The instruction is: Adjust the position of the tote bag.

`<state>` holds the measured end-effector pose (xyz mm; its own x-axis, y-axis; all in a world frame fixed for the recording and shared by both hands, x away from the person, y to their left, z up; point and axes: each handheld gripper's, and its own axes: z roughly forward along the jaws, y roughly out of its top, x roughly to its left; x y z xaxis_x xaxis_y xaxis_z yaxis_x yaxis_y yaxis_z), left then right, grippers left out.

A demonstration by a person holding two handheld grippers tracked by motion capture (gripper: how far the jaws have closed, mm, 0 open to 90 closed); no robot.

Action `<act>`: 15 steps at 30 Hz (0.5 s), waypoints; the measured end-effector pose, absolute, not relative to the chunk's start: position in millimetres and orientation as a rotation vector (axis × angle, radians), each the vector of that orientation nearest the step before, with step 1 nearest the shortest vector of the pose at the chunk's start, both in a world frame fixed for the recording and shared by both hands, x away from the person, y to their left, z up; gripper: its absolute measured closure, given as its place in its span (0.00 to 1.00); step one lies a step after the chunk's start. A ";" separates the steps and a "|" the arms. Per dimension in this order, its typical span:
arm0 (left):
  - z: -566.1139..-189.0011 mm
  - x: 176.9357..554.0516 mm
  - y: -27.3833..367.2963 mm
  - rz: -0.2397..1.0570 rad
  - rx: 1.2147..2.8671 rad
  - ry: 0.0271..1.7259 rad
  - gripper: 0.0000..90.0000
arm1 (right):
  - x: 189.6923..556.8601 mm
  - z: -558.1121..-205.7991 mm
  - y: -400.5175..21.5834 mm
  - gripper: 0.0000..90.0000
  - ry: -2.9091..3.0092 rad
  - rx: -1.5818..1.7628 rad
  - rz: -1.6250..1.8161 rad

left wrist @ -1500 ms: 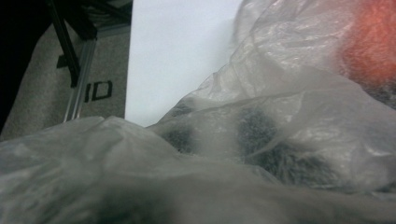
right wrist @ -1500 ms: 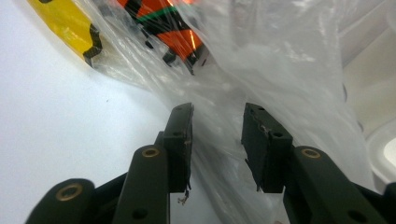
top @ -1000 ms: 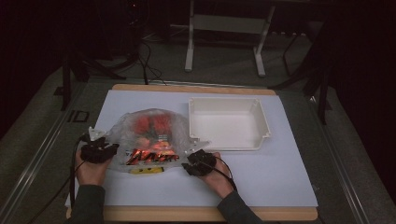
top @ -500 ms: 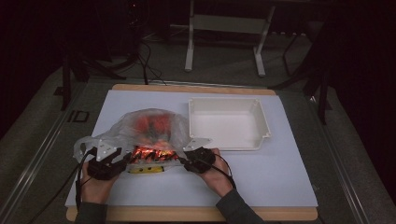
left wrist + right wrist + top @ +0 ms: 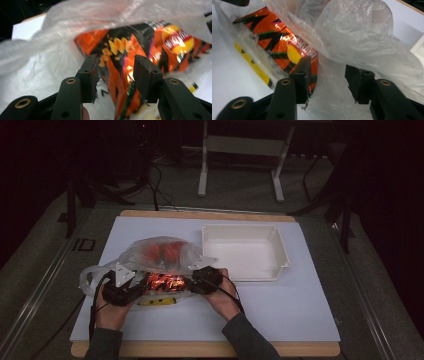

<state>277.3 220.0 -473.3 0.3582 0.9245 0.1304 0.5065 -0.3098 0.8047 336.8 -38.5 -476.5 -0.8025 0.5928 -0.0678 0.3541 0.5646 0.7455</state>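
The bag (image 5: pixel 157 251) lies on the table (image 5: pixel 280 310), at nine o'clock of the tray (image 5: pixel 245 251), with the chips (image 5: pixel 130 65) inside. Both the left gripper (image 5: pixel 134 281) and the right gripper (image 5: pixel 196 279) have just been opening; their jaws stand released, the chips and film loose between them.

**Black grippers, dark sleeves**

The left gripper (image 5: pixel 131 282) is a black block-shaped unit with a pale grey three-cornered plate on top, seen at the lower left of the high view. The right gripper (image 5: pixel 198 278) is black as well, with its own grey plate at its upper edge. A thin black cable trails from each back along the forearm. Both sleeves, at the bottom of the frame, are dark grey. In the gripper views, the fingers (image 5: pixel 89 75) are matte black, squared blocks on broad rounded arms, each arm set with brass-coloured ringed holes; the pad edges look slightly frayed.
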 end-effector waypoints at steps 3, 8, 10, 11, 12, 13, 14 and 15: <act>-469.5 285.2 224.7 0.826 1.938 1.258 0.60 | 343.0 -476.6 -30.7 0.51 2.461 0.807 1.072; -464.1 300.5 237.4 0.876 1.919 1.315 0.59 | 355.8 -471.1 -28.6 0.47 2.414 0.868 1.061; -463.5 306.6 242.7 0.885 1.911 1.345 0.58 | 359.8 -468.7 -28.7 0.48 2.409 0.877 1.063; -463.6 309.4 245.0 0.888 1.908 1.366 0.58 | 361.5 -468.0 -28.7 0.49 2.404 0.880 1.059; -464.2 312.1 246.9 0.885 1.903 1.380 0.58 | 363.0 -467.6 -29.1 0.52 2.403 0.880 1.061; -465.0 314.7 248.2 0.882 1.903 1.394 0.57 | 364.0 -467.4 -29.4 0.54 2.403 0.883 1.064; -466.0 317.2 248.8 0.881 1.905 1.411 0.57 | 364.9 -467.6 -29.5 0.57 2.402 0.886 1.064; -467.6 319.8 248.9 0.881 1.908 1.432 0.56 | 365.8 -467.9 -29.8 0.61 2.401 0.890 1.067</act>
